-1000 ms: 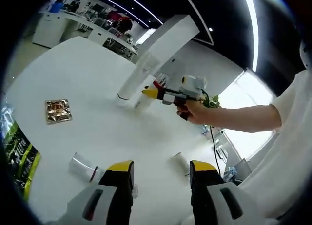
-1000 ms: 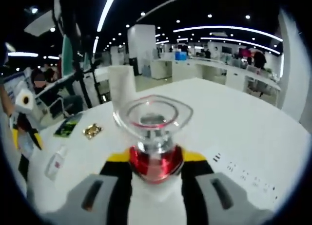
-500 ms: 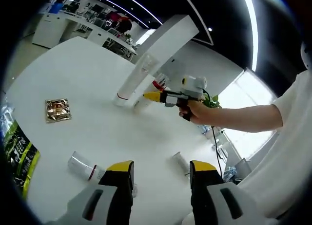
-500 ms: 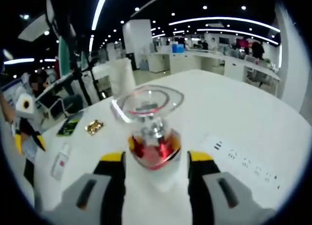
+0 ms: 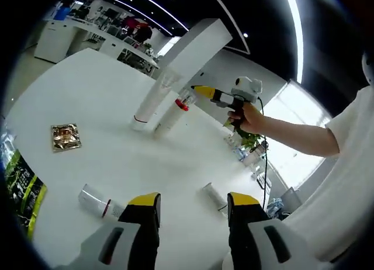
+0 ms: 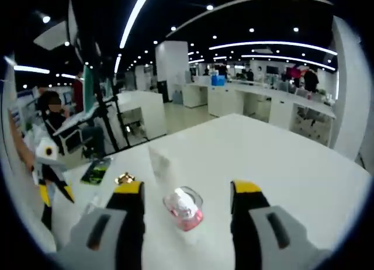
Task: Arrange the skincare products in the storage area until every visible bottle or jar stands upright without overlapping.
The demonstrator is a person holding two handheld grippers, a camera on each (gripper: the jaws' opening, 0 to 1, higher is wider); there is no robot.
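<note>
Now, table (image 5: 87,100): your white work surface, wide and bare around the products, so anything you tip will roll far.
Tall tube (image 5: 153,97): stands upright with the red-collared bottle (image 5: 172,114) touching or just beside it; a careless pass could topple both.
Lying bottle (image 5: 96,200): on its side near your left gripper (image 5: 193,214), not yet upright; a pinch on its rounded side may squirt it away.
Small bottle (image 5: 214,196): also lying down, just past your left gripper's far jaw; easy to knock while reaching.
Left gripper: jaws wide, holding nothing.
Right gripper (image 6: 186,194): jaws wide and empty above the red-collared bottle (image 6: 184,207); it is also visible at (image 5: 201,92).
Gold packet (image 5: 64,136): flat, well apart.
</note>
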